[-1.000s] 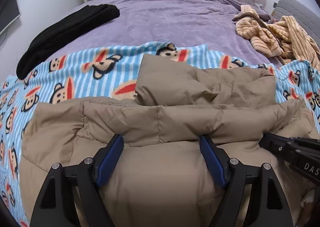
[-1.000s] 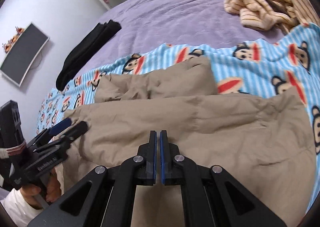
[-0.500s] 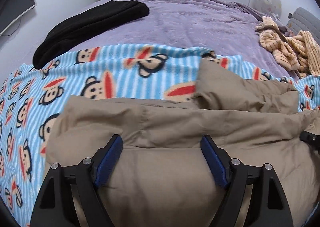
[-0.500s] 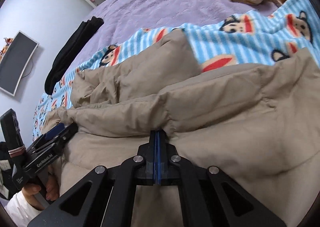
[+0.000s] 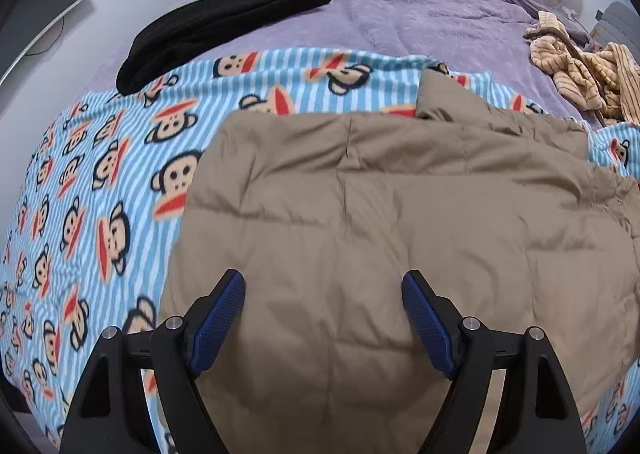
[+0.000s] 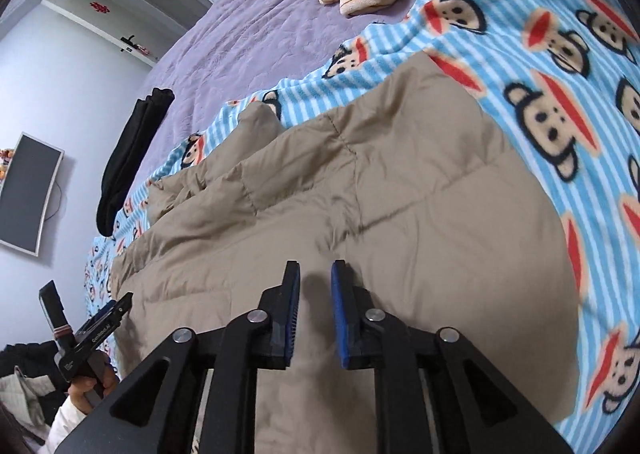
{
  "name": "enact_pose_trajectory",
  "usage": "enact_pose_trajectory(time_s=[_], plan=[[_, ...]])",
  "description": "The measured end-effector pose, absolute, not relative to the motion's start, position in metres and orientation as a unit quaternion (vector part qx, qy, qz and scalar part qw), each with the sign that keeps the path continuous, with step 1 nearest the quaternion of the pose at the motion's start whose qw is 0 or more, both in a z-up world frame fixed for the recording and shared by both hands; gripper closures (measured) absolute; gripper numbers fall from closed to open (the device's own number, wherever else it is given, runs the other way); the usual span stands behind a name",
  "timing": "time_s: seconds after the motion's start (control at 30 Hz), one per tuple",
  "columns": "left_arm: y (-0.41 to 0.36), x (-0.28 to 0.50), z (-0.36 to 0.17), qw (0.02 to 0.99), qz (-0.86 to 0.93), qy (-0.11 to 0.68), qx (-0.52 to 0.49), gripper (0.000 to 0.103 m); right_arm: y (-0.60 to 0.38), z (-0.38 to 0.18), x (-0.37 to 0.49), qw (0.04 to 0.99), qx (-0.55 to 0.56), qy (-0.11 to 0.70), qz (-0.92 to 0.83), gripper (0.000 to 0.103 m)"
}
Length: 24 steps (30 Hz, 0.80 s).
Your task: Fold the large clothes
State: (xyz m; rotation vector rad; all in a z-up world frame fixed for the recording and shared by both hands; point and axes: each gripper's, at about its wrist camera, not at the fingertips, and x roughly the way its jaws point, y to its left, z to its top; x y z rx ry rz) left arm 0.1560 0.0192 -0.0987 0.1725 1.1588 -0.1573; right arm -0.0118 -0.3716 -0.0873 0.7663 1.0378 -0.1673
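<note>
A tan quilted padded jacket [image 5: 392,222] lies folded on a blue striped monkey-print blanket [image 5: 100,182]; it also shows in the right wrist view [image 6: 380,238]. My left gripper [image 5: 322,294] is wide open and empty, hovering over the jacket's near part. My right gripper [image 6: 315,274] is open with a narrow gap and holds nothing, just above the jacket's surface. The left gripper also shows in the right wrist view [image 6: 108,314], off the jacket's left edge.
A black folded garment [image 5: 224,22] lies on the purple bedspread [image 5: 400,14] at the far left. A tan striped garment pile [image 5: 584,70] sits at the far right. A dark screen [image 6: 28,190] hangs on the left wall.
My right gripper, shut on a jacket fold half a second ago, has opened and let it go. The fold now lies flat. My left gripper has pulled back and to the left.
</note>
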Motion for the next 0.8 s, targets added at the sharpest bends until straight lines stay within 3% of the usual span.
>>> enact_pose_trajectory(time_s=[0.07, 0.23, 0.57, 0.63, 0.67, 0.8], plan=[[0.021, 0.137, -0.099, 0.823, -0.072, 0.557, 0.08, 0.021, -0.367, -0.085, -0.032, 0.792, 0.369, 0.48, -0.079, 0.054], [0.029, 0.094, -0.103, 0.801, -0.066, 0.591, 0.071, 0.021, -0.359, -0.087, -0.077, 0.775, 0.398, 0.485, -0.075, 0.052], [0.039, 0.046, -0.098, 0.8, -0.045, 0.597, 0.051, 0.021, -0.343, -0.112, -0.122, 0.739, 0.433, 0.512, -0.064, 0.034], [0.039, 0.041, -0.096, 0.803, -0.04, 0.593, 0.049, 0.013, -0.342, -0.115, -0.122, 0.735, 0.441, 0.512, -0.058, 0.032], [0.039, 0.039, -0.096, 0.804, -0.036, 0.592, 0.049, 0.0, -0.342, -0.117, -0.122, 0.734, 0.443, 0.512, -0.055, 0.03], [0.041, 0.033, -0.095, 0.807, -0.036, 0.589, 0.044, 0.0, -0.34, -0.12, -0.123, 0.735, 0.442, 0.511, -0.049, 0.025]])
